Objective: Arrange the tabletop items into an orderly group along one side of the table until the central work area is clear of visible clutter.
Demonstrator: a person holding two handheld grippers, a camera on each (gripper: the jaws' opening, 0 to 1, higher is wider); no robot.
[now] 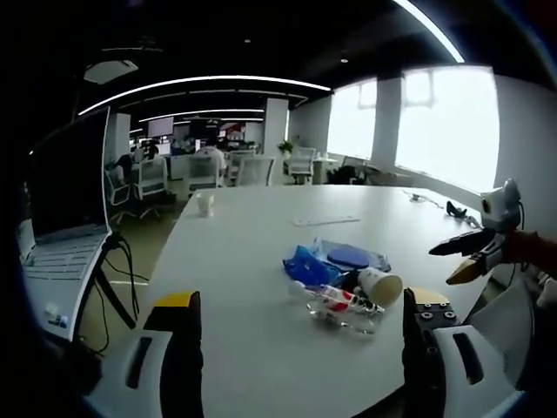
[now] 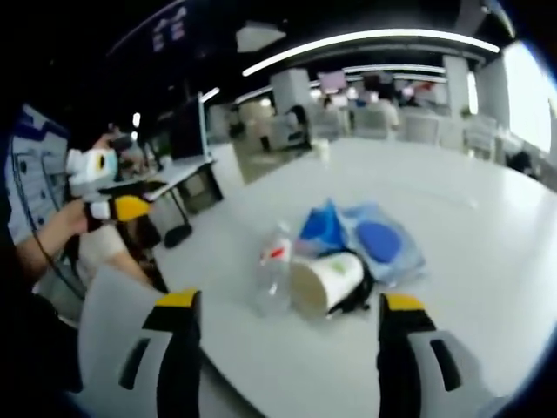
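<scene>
A large white table (image 1: pixel 261 261) stretched ahead of both grippers in an open office; a laptop (image 1: pixel 61 218) stood off its edge, far left of the left gripper (image 1: pixel 300 335). The left gripper hung released, jaws wide apart and empty, above the table's near edge; the clutter lay just beyond it, toward its right jaw. The right gripper (image 2: pixel 283 335) was likewise spread and held nothing, with the same clutter straight ahead between its jaws; it also appeared at the right of the left gripper view (image 1: pixel 466 257), jaws parted there, beyond the table's edge. The pile sat together, pieces touching: a clear plastic packet (image 2: pixel 383 239) with a blue disc inside lay farthest from the right gripper; a crumpled blue wrapper (image 2: pixel 322 228) lay beside it; a clear plastic bottle (image 2: pixel 271 274) lay on its side; a white paper cup (image 2: pixel 324 280) lay tipped over, its mouth facing the right gripper. A small white cup (image 1: pixel 204 204) stood well apart, far up the table.
</scene>
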